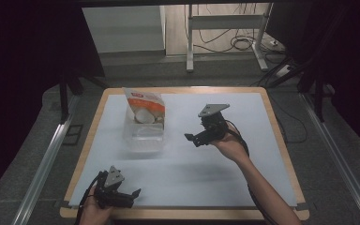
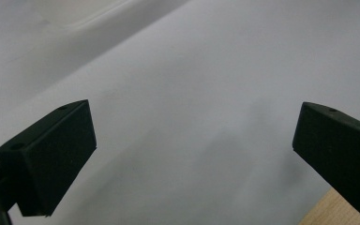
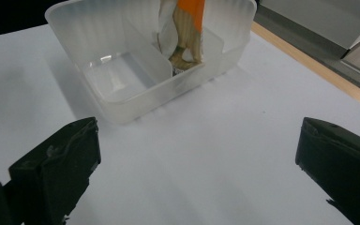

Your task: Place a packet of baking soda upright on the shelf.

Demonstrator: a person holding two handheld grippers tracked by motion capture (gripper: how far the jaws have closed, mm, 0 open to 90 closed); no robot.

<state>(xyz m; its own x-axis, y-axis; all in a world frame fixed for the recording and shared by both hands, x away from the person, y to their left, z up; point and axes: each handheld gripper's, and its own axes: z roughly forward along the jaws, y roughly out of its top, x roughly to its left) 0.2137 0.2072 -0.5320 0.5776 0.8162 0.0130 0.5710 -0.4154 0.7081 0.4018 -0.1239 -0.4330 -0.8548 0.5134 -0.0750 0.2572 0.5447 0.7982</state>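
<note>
Right gripper (image 1: pixel 193 137) sits mid-table, jaws spread wide and empty, aimed at the clear plastic two-compartment container (image 1: pixel 143 136) just to its left; near it, not touching. From the right gripper view the container (image 3: pixel 136 89) is straight ahead between the jaw tips, so I'd read this as a lined-up approach, width set to take a wall or the pouch rather than the whole tub. The white snack pouch with orange-red label (image 1: pixel 144 108) stands upright in the far compartment, leaning on the back wall; the near compartment is empty. In the right gripper view the pouch (image 3: pixel 183 28) is in the rear section behind the divider. That lean keeps its top edge exposed, which is likely the grab point. Left gripper (image 1: pixel 132 194) is parked at the near edge of the white table sheet (image 1: pixel 192 173), well apart from the container, jaws also wide with nothing between them, looking across bare sheet (image 2: pixel 206 93). Probably kept clear until needed to steady the tub. Wooden table edge (image 1: pixel 281 140) frames the sheet.
</note>
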